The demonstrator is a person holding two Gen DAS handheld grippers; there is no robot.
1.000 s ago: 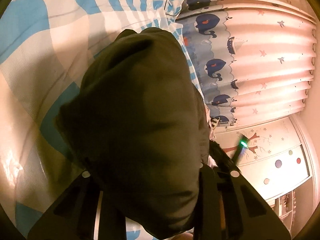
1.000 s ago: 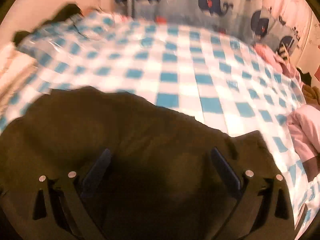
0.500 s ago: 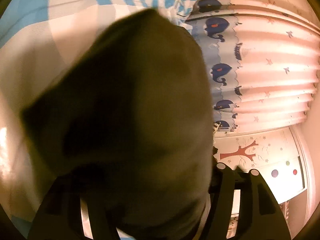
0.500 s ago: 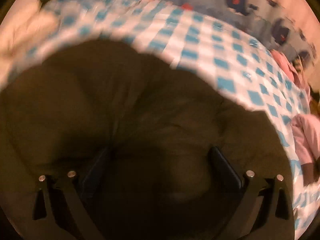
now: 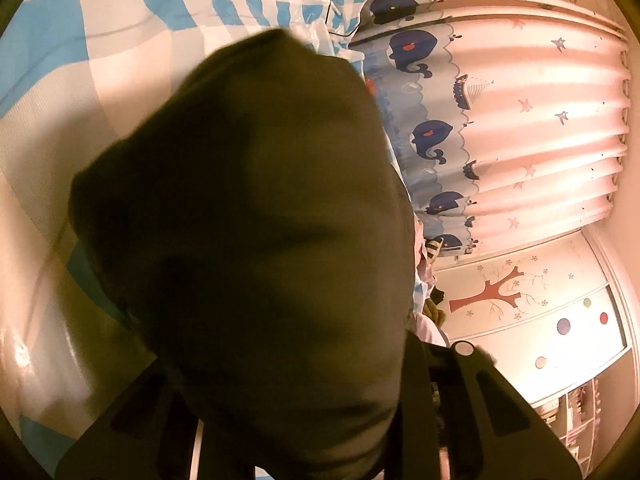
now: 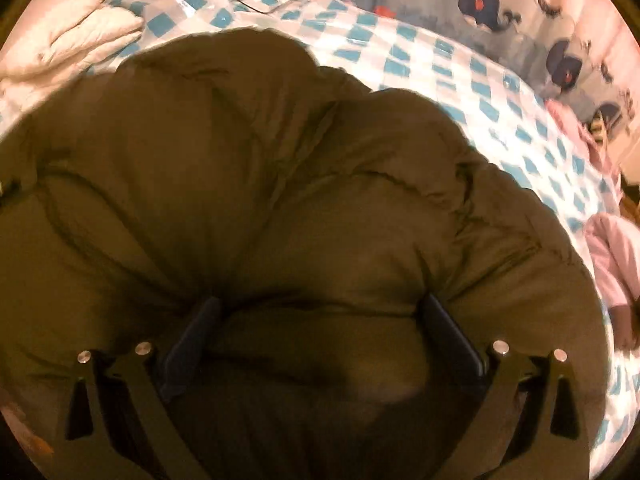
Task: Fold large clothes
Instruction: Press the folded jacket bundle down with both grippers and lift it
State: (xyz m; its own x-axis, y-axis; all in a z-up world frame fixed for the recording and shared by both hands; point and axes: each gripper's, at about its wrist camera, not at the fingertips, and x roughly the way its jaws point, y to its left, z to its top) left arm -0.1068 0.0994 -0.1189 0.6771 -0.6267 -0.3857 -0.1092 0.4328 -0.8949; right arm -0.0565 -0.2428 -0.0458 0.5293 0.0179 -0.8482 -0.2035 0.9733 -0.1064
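A dark olive padded jacket [image 5: 256, 220] fills most of the left wrist view and hangs bunched over my left gripper [image 5: 296, 364]. Its fingertips are buried in the cloth and its jaws are closing on the fabric between them. In the right wrist view the same jacket [image 6: 280, 180] lies puffed up on the blue-and-white checked bed sheet [image 6: 440, 60]. My right gripper [image 6: 320, 320] points down into it, its blue pads [image 6: 192, 336] wide apart and pressed on a thick fold, with creases fanning out from them.
A white quilt [image 6: 72, 48] is heaped at the bed's far left corner. Pink clothes [image 6: 612, 256] lie at the bed's right edge. A whale-print curtain [image 5: 520, 120] hangs behind the bed, with a decorated wardrobe door [image 5: 540, 320] beside it.
The right gripper has pulled the jacket further across the bed, so it now covers much more of the checked sheet. In the left view the jacket's bulk shifted and swelled toward the camera.
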